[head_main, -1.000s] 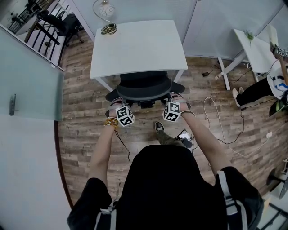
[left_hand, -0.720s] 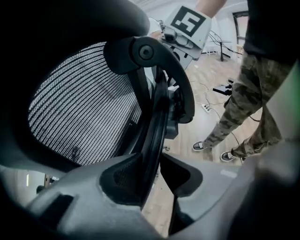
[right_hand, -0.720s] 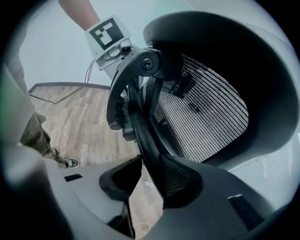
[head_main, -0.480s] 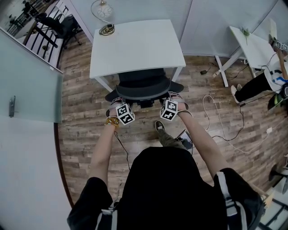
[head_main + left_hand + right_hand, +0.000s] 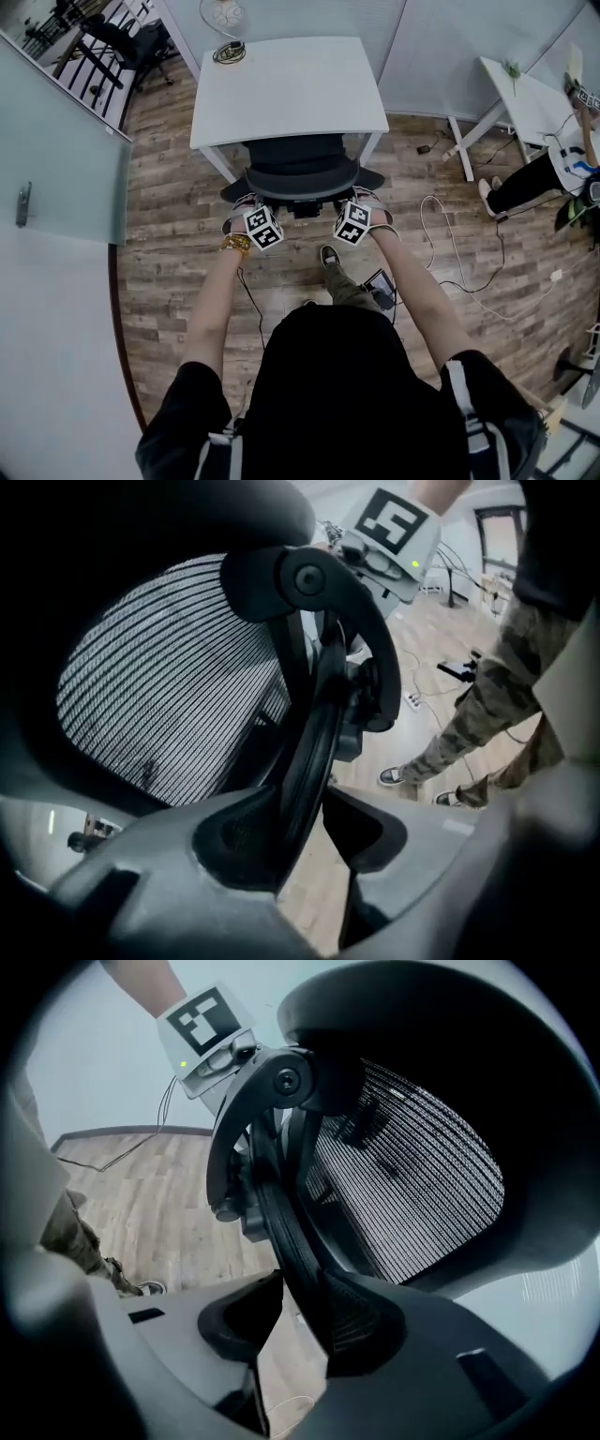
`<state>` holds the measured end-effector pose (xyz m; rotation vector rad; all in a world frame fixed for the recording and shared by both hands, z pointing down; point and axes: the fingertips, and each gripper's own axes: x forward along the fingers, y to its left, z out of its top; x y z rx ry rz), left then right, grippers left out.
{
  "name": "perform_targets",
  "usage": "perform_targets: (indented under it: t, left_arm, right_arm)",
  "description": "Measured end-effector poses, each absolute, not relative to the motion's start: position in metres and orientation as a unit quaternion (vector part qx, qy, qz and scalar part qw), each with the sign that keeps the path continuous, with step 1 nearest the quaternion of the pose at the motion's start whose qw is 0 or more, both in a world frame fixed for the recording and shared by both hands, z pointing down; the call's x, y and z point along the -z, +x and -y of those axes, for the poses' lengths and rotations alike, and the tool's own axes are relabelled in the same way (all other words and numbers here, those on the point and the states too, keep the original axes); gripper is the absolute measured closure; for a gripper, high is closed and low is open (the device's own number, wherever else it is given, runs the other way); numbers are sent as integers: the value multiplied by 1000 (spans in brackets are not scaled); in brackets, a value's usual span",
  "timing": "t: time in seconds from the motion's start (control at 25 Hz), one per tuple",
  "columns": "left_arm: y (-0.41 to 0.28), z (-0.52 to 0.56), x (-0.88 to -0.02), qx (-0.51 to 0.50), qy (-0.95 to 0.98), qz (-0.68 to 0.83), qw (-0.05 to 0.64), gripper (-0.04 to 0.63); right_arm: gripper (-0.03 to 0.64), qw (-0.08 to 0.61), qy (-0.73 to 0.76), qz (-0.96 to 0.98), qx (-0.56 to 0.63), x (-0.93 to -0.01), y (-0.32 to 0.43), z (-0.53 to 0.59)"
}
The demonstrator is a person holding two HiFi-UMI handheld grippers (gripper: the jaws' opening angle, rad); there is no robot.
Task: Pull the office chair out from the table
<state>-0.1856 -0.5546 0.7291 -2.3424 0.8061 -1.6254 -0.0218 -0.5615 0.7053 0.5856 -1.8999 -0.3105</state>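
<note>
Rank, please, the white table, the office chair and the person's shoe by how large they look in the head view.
1. white table
2. office chair, partly tucked under the table
3. shoe, clearly the smallest

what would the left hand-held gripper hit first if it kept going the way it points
Probably the chair's back rim, already between its jaws, which have just been opening; depth is unclear.

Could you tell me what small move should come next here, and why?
Probably close both grippers: the left gripper and right gripper have just been opening, each straddling the backrest rim without gripping, and the office chair sits tucked at the table.
</note>
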Motion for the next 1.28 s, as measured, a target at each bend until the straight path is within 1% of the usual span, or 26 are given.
perform_targets:
  t: [0.08, 0.52, 1.28]
  left_arm:
    - [-186, 553, -730, 546, -790, -270, 74, 439]
    - [-194, 539, -730, 552, -784, -269, 95, 439]
    - [-192, 506, -731, 545, -788, -269, 103, 439]
  right_arm:
    - [499, 536, 249, 796, 128, -706, -22, 559]
    - [497, 538, 257, 793, 125, -706, -30, 543]
    - [495, 545, 254, 790, 118, -708, -29, 512]
